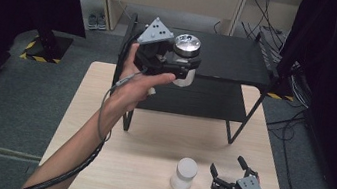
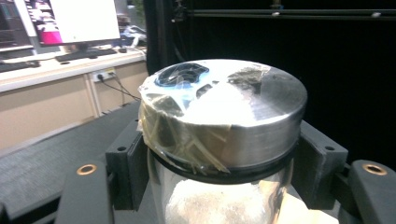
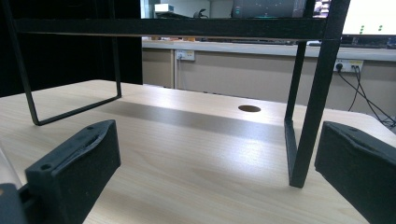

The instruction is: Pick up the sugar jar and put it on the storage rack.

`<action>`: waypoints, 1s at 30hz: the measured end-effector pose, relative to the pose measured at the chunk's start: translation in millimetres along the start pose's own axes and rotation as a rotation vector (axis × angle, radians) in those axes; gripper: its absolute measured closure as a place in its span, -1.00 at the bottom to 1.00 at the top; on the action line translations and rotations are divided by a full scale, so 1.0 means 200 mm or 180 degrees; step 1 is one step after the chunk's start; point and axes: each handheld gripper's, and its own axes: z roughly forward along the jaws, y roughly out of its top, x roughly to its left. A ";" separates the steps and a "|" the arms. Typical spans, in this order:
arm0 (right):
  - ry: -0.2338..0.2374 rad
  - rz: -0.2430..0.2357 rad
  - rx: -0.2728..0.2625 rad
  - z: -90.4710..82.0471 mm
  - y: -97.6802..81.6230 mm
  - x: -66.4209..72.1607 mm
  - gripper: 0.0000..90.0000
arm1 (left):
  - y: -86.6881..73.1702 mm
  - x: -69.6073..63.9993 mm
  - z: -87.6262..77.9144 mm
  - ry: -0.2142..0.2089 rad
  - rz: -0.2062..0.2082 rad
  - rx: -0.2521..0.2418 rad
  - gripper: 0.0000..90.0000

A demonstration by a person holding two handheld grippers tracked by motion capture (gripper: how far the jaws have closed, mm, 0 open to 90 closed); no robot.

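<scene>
My left gripper (image 1: 180,67) is shut on a glass jar (image 1: 185,59) with a silver metal lid (image 2: 229,100), holding it in the air over the left part of the black shelf's top (image 1: 232,58). In the left gripper view the jar (image 2: 224,196) sits between the two black jaws, with clear tape across the lid and white powder inside. My right gripper (image 1: 227,170) rests open near the table's front right, nothing between its fingers (image 3: 74,168). A white frosted jar (image 1: 184,175) stands on the table just left of it.
The black metal shelf stands at the back of the light wooden table (image 1: 150,137), its thin legs (image 3: 308,116) ahead of the right gripper. A round cable hole (image 3: 249,108) is in the tabletop under the shelf. Grey floor surrounds the table.
</scene>
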 end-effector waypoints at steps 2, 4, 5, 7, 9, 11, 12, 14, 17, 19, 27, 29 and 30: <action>-0.0003 0.0000 -0.0001 0.00 0.00 0.00 -1.00 | 0.01 0.00 0.03 0.0091 -0.0018 -0.0013 -0.31; -0.0005 0.0007 -0.0006 0.00 0.00 0.00 -1.00 | 0.02 0.00 0.05 0.0154 -0.0030 -0.0011 -0.31; -0.0006 0.0009 -0.0008 0.00 0.00 0.00 -1.00 | 0.02 0.00 0.06 0.0187 -0.0034 -0.0003 -0.31; -0.0004 0.0009 -0.0009 0.00 0.00 0.00 -1.00 | 0.03 0.01 0.08 0.0231 -0.0054 0.0004 -0.31; 0.0000 0.0004 -0.0002 0.00 0.00 0.00 -1.00 | 0.04 0.01 0.10 0.0288 -0.0046 -0.0003 -0.31; 0.0004 0.0001 0.0001 0.00 0.00 0.00 -1.00 | 0.04 0.01 0.12 0.0361 -0.0035 0.0004 -0.31; 0.0005 -0.0001 0.0000 0.00 0.00 0.00 -1.00 | 0.05 0.01 0.13 0.0387 -0.0046 0.0018 -0.31; 0.0007 0.0002 0.0002 0.00 0.00 0.00 -1.00 | 0.05 0.02 0.15 0.0438 -0.0064 0.0052 -0.31; 0.0010 0.0004 0.0002 0.00 0.00 0.00 -1.00 | 0.05 0.02 0.17 0.0541 -0.0072 0.0063 -0.31; 0.0012 0.0003 0.0000 0.00 0.00 0.00 -1.00 | 0.05 0.03 0.18 0.0597 -0.0070 0.0073 -0.31; 0.0017 0.0006 0.0002 0.00 0.00 -0.01 -1.00 | 0.03 0.04 0.20 0.0735 -0.0101 0.0082 -0.31; 0.0019 0.0004 0.0004 0.00 0.00 -0.01 -1.00 | 0.02 0.04 0.20 0.0753 -0.0113 0.0080 -0.31; 0.0019 0.0005 0.0004 0.00 0.00 -0.01 -1.00 | 0.01 0.04 0.20 0.0759 -0.0117 0.0081 -0.31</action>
